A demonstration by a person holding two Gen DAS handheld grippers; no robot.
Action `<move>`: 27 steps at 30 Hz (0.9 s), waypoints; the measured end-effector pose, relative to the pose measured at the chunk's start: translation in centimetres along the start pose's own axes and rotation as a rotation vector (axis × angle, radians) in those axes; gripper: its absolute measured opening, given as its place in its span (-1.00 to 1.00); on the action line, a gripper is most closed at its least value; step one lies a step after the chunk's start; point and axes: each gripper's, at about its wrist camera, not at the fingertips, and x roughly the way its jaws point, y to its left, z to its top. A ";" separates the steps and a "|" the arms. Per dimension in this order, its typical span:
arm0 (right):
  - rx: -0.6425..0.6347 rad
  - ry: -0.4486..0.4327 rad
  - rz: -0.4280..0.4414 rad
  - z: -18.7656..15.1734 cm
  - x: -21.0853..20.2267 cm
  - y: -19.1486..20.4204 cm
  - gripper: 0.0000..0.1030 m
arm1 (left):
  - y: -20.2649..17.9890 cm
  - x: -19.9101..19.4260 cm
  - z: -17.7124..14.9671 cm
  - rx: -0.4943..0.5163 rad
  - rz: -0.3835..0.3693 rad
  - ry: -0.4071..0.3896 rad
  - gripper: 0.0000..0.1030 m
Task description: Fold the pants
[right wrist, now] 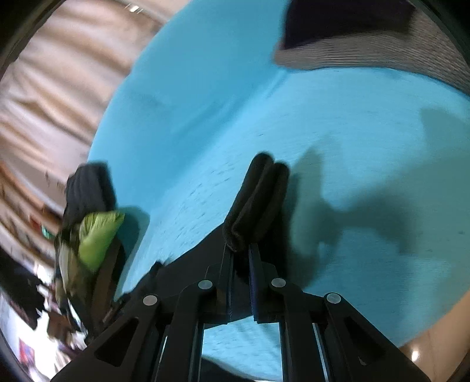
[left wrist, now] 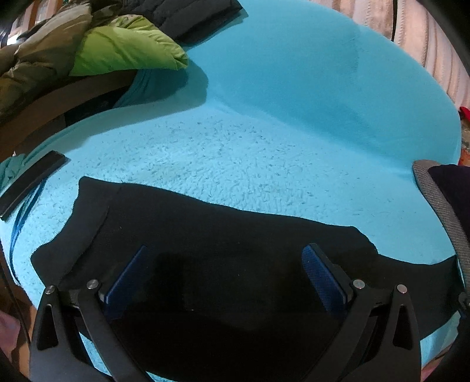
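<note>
The black pants (left wrist: 205,235) lie flat on a turquoise fleece blanket (left wrist: 264,132). My left gripper (left wrist: 226,249) is open, its blue-padded fingers (left wrist: 320,276) spread wide just above the pants. In the right wrist view my right gripper (right wrist: 241,249) is shut on a bunched fold of the black pants (right wrist: 258,194), which sticks up past the fingertips, lifted above the blanket (right wrist: 352,147). More black cloth trails down and left from that grip. The view is motion-blurred.
A green and olive jacket (left wrist: 126,50) and dark clothes (left wrist: 188,17) lie at the blanket's far left. A black flat bar (left wrist: 32,182) lies at the left edge. A grey-edged dark cushion (left wrist: 440,199) sits at the right. A beige curtain (right wrist: 58,102) hangs behind.
</note>
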 end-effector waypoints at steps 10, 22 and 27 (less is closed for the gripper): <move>-0.200 0.111 0.083 -2.1 4.1 7.8 -0.84 | 0.8 0.3 -0.1 -0.015 0.010 0.028 1.00; -0.317 0.226 0.171 -4.2 7.8 13.8 -0.84 | 1.1 0.1 0.0 -0.024 0.018 0.029 1.00; -0.383 0.300 0.179 -5.7 9.8 16.5 -0.84 | 2.8 -1.1 0.5 -0.090 0.089 -0.044 1.00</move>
